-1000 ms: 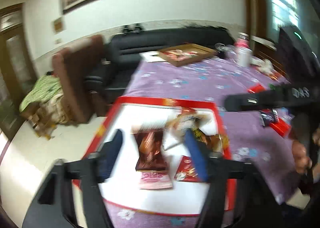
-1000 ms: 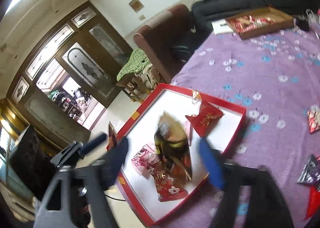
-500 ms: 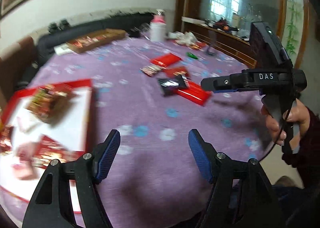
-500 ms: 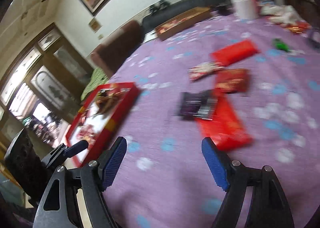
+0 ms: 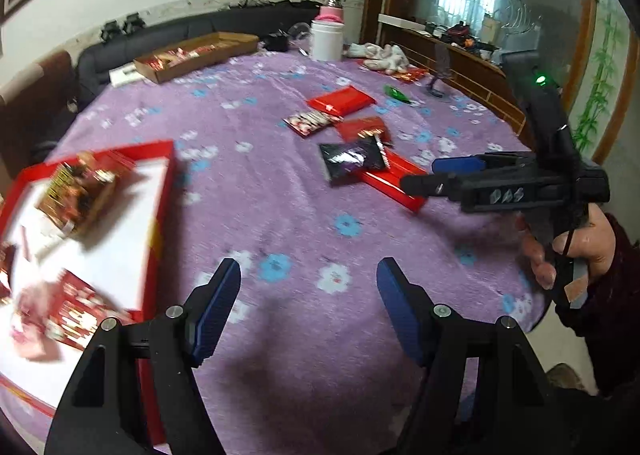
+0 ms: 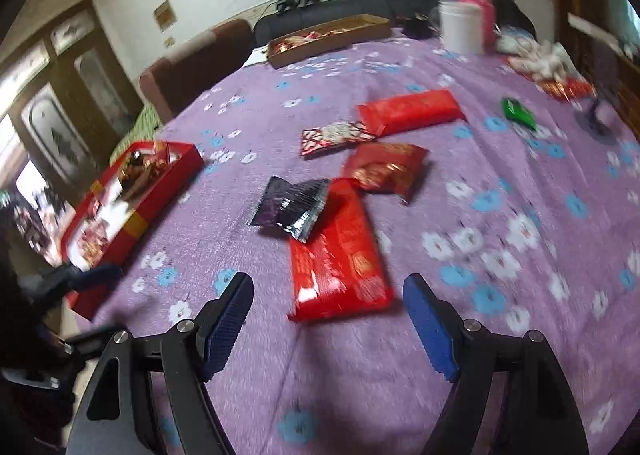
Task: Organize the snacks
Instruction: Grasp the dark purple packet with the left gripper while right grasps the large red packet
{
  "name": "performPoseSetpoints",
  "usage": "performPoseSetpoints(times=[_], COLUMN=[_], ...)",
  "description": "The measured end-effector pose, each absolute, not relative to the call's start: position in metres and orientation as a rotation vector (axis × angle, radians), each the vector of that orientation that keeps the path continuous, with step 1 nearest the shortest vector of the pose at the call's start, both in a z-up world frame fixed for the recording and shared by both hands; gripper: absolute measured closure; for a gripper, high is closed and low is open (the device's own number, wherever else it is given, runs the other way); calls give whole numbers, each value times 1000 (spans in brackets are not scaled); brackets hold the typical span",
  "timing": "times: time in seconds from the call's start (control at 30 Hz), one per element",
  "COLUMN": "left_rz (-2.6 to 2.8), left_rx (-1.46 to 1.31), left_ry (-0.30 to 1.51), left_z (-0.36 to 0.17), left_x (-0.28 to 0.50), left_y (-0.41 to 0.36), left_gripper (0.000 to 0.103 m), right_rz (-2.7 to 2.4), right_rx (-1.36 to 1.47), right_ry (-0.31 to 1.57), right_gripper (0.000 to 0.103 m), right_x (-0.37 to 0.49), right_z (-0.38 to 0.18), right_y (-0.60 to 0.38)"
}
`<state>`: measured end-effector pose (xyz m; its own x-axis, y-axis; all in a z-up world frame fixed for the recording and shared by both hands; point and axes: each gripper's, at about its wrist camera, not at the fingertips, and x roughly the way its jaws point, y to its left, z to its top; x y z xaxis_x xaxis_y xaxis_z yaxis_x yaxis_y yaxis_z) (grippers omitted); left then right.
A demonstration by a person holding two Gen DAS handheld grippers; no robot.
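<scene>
Crowding the tablecloth [image 6: 500, 295]: red packet [image 6: 340, 255]; black packet [image 6: 290, 207]

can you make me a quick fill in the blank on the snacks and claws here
1. The black foil snack packet lies partly on top of the long ____ packet.
2. The shallow red cardboard tray has a ____ inside.
3. The right claw and the left claw both hold ____.
4. The tablecloth is ____ with flowers.

Missing words: red; white; nothing; purple
</scene>
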<state>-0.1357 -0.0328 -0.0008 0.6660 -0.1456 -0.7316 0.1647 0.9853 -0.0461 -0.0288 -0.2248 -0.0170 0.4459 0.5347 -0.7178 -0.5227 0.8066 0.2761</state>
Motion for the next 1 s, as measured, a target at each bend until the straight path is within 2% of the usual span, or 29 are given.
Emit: performPoseSetpoints(times=[0.17, 0.23, 0.27, 0.33, 0.6, 0.83, 0.87, 0.9, 1.0], left_rz=[-140, -134, -137, -149, -216, -363, -378, -396, -395], left_rx=[62, 63, 58, 46, 113, 214, 230, 245, 222], left_ry=[816, 810, 809, 814, 801, 756, 747, 745, 814], left_z=[10, 14, 15, 16, 18, 20, 19, 18, 9], left_x=[-134, -135, -136, -137, -125, -86, -80, -73, -47], left_y=[-24, -21, -21, -22, -46, -91, -97, -102, -106], left_gripper=[33, 33, 33, 33, 33, 33, 31, 22, 20], right_rz=[599, 563, 566, 579, 660, 493, 488, 481, 483], right_rx=[-108, -145, -146, -130, -93, 29, 15, -8, -45], right_ry=[917, 903, 902, 920, 959, 963, 957, 949, 919], right_gripper=[25, 38, 49, 53, 54, 51, 51, 49, 40], right_x=[-15, -14, -13, -13, -58, -55, -55, -56, -60], right_z=[-31, -31, -31, -30, -33, -42, -42, -42, -44], right_y=[-196, -194, -196, -204, -273, -333, -331, -328, -321])
